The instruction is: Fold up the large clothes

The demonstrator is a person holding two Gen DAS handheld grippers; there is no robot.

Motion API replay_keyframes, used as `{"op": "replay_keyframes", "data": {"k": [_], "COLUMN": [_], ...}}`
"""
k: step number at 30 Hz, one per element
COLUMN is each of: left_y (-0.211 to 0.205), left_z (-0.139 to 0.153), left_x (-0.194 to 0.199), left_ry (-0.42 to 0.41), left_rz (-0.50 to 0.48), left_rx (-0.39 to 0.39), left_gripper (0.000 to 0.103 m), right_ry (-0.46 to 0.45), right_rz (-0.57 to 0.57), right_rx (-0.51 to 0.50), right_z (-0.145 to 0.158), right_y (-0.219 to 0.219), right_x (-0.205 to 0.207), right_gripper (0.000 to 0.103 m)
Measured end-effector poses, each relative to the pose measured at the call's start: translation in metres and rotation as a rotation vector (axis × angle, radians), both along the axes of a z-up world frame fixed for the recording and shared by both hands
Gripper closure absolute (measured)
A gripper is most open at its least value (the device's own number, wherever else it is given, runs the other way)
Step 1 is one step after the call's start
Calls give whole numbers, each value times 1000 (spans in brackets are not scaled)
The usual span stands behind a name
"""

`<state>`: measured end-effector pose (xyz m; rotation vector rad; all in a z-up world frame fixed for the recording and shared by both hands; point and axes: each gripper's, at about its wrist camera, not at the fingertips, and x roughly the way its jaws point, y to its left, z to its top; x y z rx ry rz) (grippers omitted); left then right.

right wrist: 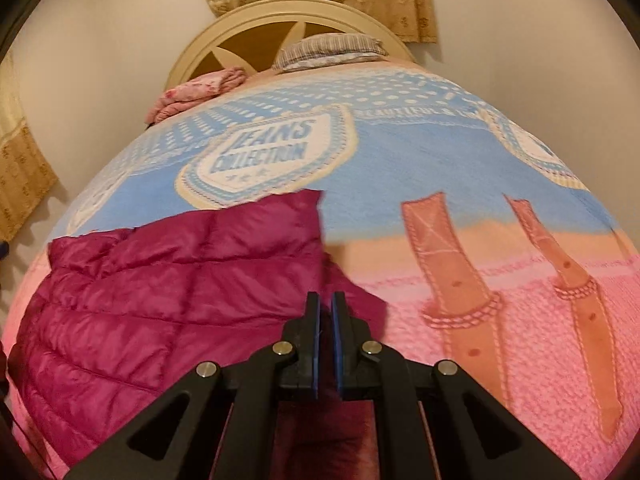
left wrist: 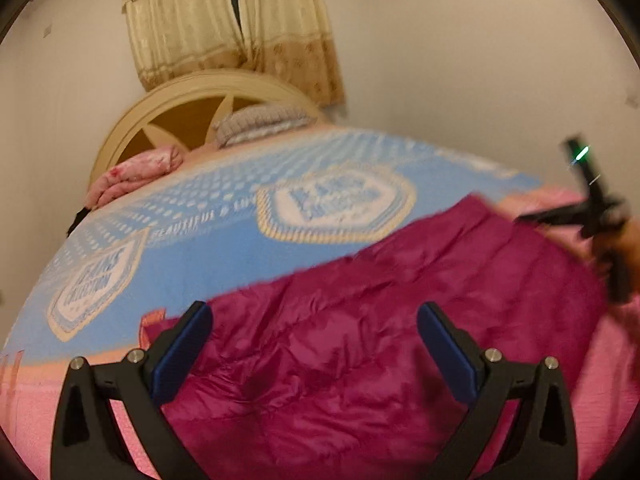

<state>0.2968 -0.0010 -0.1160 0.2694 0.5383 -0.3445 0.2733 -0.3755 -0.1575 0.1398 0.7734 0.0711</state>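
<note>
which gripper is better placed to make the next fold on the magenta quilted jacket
Probably right: the right gripper is shut on the magenta quilted jacket. The left gripper is open above it, holding nothing.

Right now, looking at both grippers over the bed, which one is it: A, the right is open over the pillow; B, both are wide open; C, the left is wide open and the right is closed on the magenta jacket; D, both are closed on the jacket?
C: the left gripper stands wide apart above the magenta jacket, while the right gripper pinches jacket fabric.
</note>
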Motion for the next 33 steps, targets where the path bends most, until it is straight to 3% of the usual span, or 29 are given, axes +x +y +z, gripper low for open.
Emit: {"op": "replay_keyframes", "data": {"k": [5,12,13,14,15,16,19,21,26,31,33], "left_y": [-11,-25,-27,-28,-28,-26,-15,-6,15,2,0], "left_z": [-25,-37,-41,-44,-47,-48,-40,-32,-10,-30,-45], "left_x": [28,44,46,48,51,52,48,43,19,11,20], "left_ry": [12,25,36,56,72,84,90,85,61,54,87], "left_rz": [89,109,108,105,105,111,111,114,134,146,160], "left_rx": [-13,-9,-3,0,-2,-11,-62,-98,-165,-64,-42], "left_gripper": [0,0,0,0,0,0,0,0,0,0,0], "right_ry": [-38,-167,-176,-182,-179,-180,-192,-161,-129,-41,-34], "right_rz": [-38,-10,4,38,79,131,184,209,213,178,175], "right_rx": [-27,-96,-84,-49,-15,22,-22,2,-50,-86,-93], "right_z": [13,67,72,74,74,71,58,50,32,-9,-20], "right_y": [3,38,44,54,63,73,104,113,129,126,124], "right_x": [-11,-45,-48,-51,-51,-51,-50,-44,-33,-16,-11], "right_gripper": [97,94,83,40,12,1,1,1,1,1,1]}}
